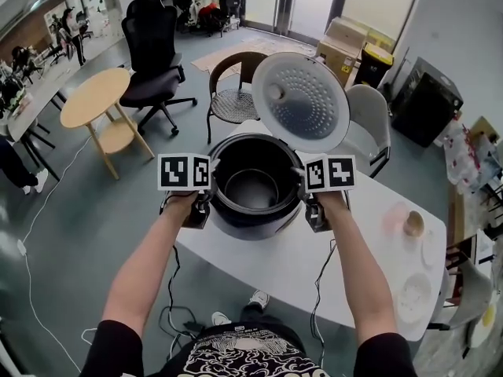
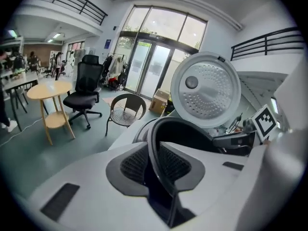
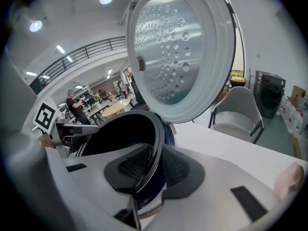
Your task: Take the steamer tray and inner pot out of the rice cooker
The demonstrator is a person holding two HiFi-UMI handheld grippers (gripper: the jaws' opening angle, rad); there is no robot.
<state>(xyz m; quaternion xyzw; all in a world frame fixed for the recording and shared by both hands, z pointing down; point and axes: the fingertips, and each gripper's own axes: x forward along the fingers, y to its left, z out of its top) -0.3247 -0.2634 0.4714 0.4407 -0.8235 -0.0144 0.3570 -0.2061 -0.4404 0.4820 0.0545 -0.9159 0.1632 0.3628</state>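
Observation:
The black rice cooker [image 1: 236, 225] stands on the white table with its lid [image 1: 301, 100] swung up and back. Inside sits the dark inner pot [image 1: 251, 188]; I see no steamer tray in it. My left gripper [image 1: 210, 188] is shut on the pot's left rim, and my right gripper [image 1: 303, 192] is shut on its right rim. In the left gripper view the thin black rim [image 2: 153, 134] runs between the pads of the left gripper [image 2: 154, 163]. In the right gripper view the rim [image 3: 158, 129] is likewise pinched by the right gripper [image 3: 153, 170], under the perforated lid [image 3: 178, 52].
The white table [image 1: 283, 269] carries a small bowl [image 1: 413, 224] and a plate [image 1: 414, 293] at the right. Behind the cooker stand a wicker chair [image 1: 234, 100] and a white chair [image 1: 371, 115]. A round wooden table [image 1: 96, 96] and an office chair [image 1: 149, 53] are far left.

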